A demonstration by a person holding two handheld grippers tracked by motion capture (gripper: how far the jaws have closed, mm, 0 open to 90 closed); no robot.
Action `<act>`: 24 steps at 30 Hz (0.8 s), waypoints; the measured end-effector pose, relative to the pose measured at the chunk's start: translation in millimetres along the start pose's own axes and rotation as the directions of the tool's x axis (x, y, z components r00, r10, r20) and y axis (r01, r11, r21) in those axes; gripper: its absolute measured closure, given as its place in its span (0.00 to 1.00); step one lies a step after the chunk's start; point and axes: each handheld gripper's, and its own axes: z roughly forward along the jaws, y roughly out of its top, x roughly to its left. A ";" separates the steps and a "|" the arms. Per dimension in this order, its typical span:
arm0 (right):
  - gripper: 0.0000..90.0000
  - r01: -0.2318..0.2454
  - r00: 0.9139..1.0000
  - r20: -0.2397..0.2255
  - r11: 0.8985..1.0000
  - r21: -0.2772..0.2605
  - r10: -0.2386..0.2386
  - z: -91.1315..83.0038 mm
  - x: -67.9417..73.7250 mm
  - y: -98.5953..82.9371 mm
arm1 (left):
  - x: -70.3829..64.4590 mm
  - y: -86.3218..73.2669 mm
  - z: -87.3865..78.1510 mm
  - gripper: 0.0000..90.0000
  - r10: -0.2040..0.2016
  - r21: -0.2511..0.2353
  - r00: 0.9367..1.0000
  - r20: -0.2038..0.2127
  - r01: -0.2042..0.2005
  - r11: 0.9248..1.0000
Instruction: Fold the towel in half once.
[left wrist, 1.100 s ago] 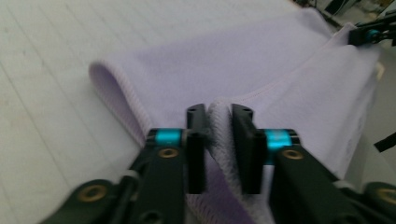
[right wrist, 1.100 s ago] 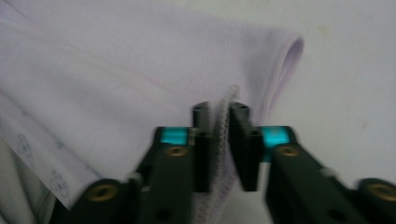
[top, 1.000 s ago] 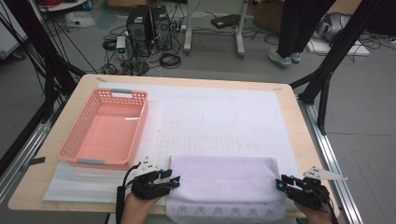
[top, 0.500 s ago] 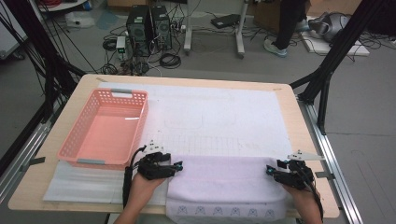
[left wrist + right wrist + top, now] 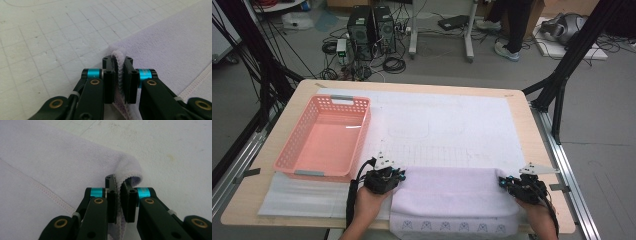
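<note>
Towel (image 5: 452,192), pale lavender, lies at the lower centre of the high view on the white gridded mat (image 5: 447,130), its near edge hanging toward the table's front rim. Compared with the pictures a second and half a second ago, both hands have moved up the frame, carrying the towel's edge away from the person, and the cloth now covers more of the mat; judged a fold or spread in progress, not yet laid down. Left gripper (image 5: 120,75) has its jaws closed on the towel's hemmed corner, the ribbed edge pinched upright between the pads. Right gripper (image 5: 119,195) is likewise clamped on the opposite corner, the cloth bulging in a rounded fold just beyond the tips. Pink basket (image 5: 324,137) stands at the left of the high view, apart from the towel and seemingly empty. Whether one or two layers are held cannot be determined. The towel's near edge is cut off at the bottom of the high view, and the printed marks along it are too small to read.
</note>
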 end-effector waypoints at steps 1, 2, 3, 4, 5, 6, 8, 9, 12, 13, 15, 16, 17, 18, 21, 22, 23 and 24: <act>0.95 0.000 1.000 -0.007 1.000 -0.006 0.000 0.1 -0.8 -0.4 | 1.9 0.3 -0.1 0.92 -0.021 0.000 1.000 0.014 0.021 1.000; 0.95 -0.006 1.000 -0.013 1.000 -0.010 0.006 -0.1 -1.4 -0.5 | 4.4 1.0 -0.2 0.93 -0.043 0.003 0.999 0.029 0.043 0.999; 0.96 -0.015 1.000 -0.024 1.000 -0.012 0.015 -0.6 -2.3 -0.6 | 6.9 2.1 -0.4 0.93 -0.053 -0.001 0.998 0.037 0.053 0.999; 0.96 -0.013 0.999 -0.032 1.000 -0.019 0.013 -0.7 -3.9 -0.1 | 8.8 4.3 -1.4 0.93 -0.058 -0.011 0.998 0.031 0.058 0.998; 0.96 -0.016 0.999 -0.033 0.999 -0.032 0.015 -1.5 -5.4 1.0 | 11.3 7.8 -2.6 0.93 -0.068 -0.021 0.997 0.037 0.069 0.997; 0.96 -0.021 0.999 -0.037 0.999 -0.046 0.020 -2.3 -7.2 2.7 | 13.2 12.4 -4.0 0.94 -0.071 -0.034 0.997 0.034 0.072 0.997; 0.96 -0.027 0.999 -0.043 0.998 -0.063 0.024 -2.3 -10.2 7.4 | 18.0 24.0 -6.0 0.94 -0.072 -0.048 0.997 0.034 0.074 0.996; 0.96 -0.021 0.999 -0.039 0.997 -0.071 0.018 -1.6 -11.3 10.6 | 20.8 29.9 -6.6 0.94 -0.072 -0.055 0.997 0.026 0.073 0.996; 0.96 -0.028 0.999 -0.041 0.995 -0.098 0.025 2.3 -16.3 23.0 | 31.5 46.5 -6.8 0.94 -0.076 -0.083 0.997 0.010 0.076 0.994; 0.96 -0.033 0.999 -0.042 0.994 -0.108 0.029 4.2 -18.7 27.9 | 35.3 51.6 -6.1 0.94 -0.082 -0.088 0.997 0.004 0.082 0.993; 0.96 -0.031 0.999 -0.039 0.992 -0.125 0.026 8.2 -23.2 38.4 | 42.5 61.2 -3.1 0.94 -0.086 -0.093 0.996 -0.004 0.085 0.992; 0.96 -0.029 0.999 -0.033 0.991 -0.129 0.024 10.2 -25.1 43.9 | 45.2 66.1 -1.0 0.94 -0.082 -0.095 0.997 -0.009 0.080 0.992; 0.96 -0.025 0.999 -0.027 0.991 -0.131 0.022 12.0 -27.6 49.6 | 48.2 70.8 0.8 0.94 -0.077 -0.101 0.997 -0.018 0.075 0.992; 0.96 -0.019 1.000 -0.020 0.990 -0.137 0.017 13.9 -30.1 55.3 | 50.9 75.8 2.7 0.94 -0.077 -0.102 0.997 -0.021 0.074 0.992; 0.96 -0.007 1.000 -0.004 0.989 -0.148 0.007 19.9 -38.3 72.9 | 59.8 88.9 7.9 0.94 -0.089 -0.125 0.996 -0.027 0.085 0.989; 0.96 -0.003 1.000 0.003 0.988 -0.152 0.004 21.9 -41.2 77.8 | 62.2 92.5 10.3 0.94 -0.092 -0.136 0.995 -0.032 0.087 0.987; 0.96 -0.007 1.000 0.007 0.987 -0.158 0.008 23.9 -43.7 82.3 | 65.2 95.9 11.9 0.94 -0.101 -0.139 0.994 -0.031 0.095 0.986; 0.96 -0.009 1.000 0.012 0.987 -0.158 0.011 26.3 -46.5 86.8 | 67.7 99.0 14.1 0.94 -0.111 -0.145 0.993 -0.025 0.107 0.984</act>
